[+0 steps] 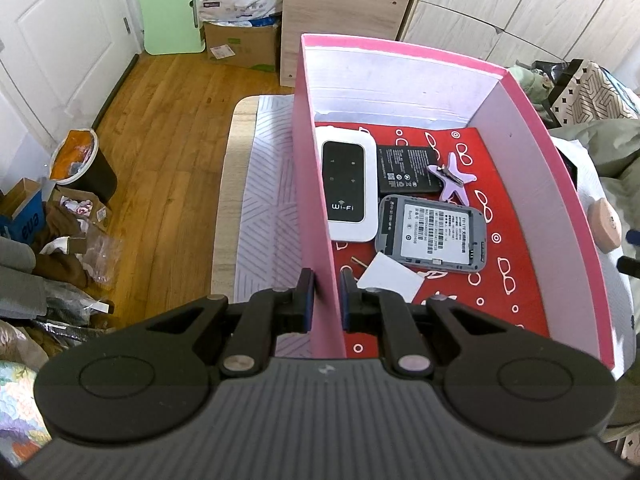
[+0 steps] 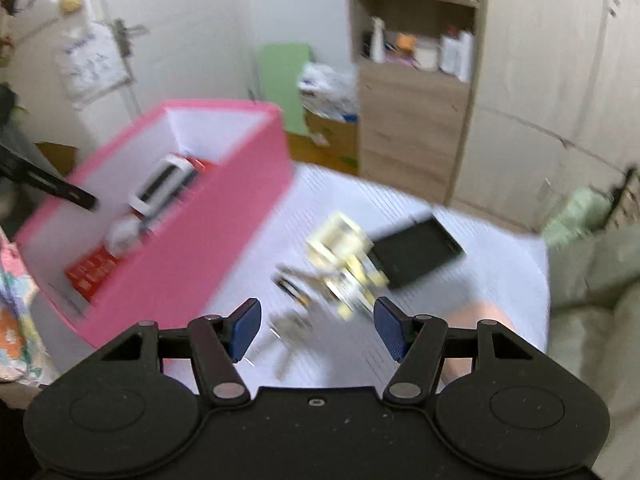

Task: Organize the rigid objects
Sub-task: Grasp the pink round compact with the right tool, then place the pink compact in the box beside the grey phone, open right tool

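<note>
My left gripper [image 1: 327, 276] is shut on the left wall of the pink box [image 1: 316, 184], one finger on each side. Inside, on a red patterned lining, lie a white Wi-Fi router [image 1: 349, 184], a black battery [image 1: 406, 170], a grey device [image 1: 434, 234] with its back open, a purple star clip [image 1: 452, 178] and a white card [image 1: 390, 278]. In the blurred right wrist view my right gripper [image 2: 316, 316] is open and holds nothing. It hovers above the table to the right of the pink box [image 2: 192, 248]. Ahead of it lie a pale yellow object [image 2: 344, 252], small metal pieces [image 2: 292, 288] and a black flat device [image 2: 416, 248].
The table [image 2: 460, 280] has a white ribbed cover. A round peach-coloured object [image 1: 606, 224] sits just outside the box's right wall. Bedding lies at the right; a wooden shelf unit [image 2: 412, 120] and wardrobes stand behind. Bags, boxes and a bin [image 1: 86, 168] crowd the floor at left.
</note>
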`<move>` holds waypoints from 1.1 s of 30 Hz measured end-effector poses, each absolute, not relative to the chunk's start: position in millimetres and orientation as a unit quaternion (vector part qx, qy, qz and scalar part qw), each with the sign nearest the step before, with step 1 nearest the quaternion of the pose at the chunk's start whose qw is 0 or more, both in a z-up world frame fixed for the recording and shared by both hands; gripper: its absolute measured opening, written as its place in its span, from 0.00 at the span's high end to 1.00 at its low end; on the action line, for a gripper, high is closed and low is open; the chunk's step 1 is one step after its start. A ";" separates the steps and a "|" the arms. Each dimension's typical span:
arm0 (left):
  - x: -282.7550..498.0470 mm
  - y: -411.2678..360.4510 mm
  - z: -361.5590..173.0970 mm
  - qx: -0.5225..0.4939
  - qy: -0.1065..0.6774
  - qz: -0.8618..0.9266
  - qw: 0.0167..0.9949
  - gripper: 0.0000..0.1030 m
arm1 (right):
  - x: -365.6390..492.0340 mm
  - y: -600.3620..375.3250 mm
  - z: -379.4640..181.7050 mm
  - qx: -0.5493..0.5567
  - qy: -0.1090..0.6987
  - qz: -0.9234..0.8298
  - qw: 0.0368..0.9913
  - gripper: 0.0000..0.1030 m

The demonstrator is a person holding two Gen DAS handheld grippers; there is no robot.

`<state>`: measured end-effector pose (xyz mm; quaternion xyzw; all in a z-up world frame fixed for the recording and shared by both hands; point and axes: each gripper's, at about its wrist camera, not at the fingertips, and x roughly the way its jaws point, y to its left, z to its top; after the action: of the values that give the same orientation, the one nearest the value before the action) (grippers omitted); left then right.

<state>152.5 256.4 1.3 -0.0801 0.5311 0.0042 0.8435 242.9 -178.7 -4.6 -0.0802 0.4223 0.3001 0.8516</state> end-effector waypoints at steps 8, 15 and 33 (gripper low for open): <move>152.3 256.3 1.5 -0.082 0.534 0.008 0.841 0.89 | 243.3 -205.4 -48.8 -0.106 0.431 0.205 0.872 0.32; 151.1 253.3 2.4 -0.082 0.535 0.013 0.841 0.89 | 249.3 -226.1 -63.3 -0.102 0.432 0.170 0.880 0.27; 151.9 249.6 2.8 -0.073 0.538 0.017 0.840 0.89 | 284.3 -254.3 -101.7 -0.039 0.366 0.184 0.912 0.13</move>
<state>151.9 249.6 2.8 -0.0728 0.5378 0.0166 0.8397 284.3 -254.3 -101.7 -0.0391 0.3656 0.1837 0.9116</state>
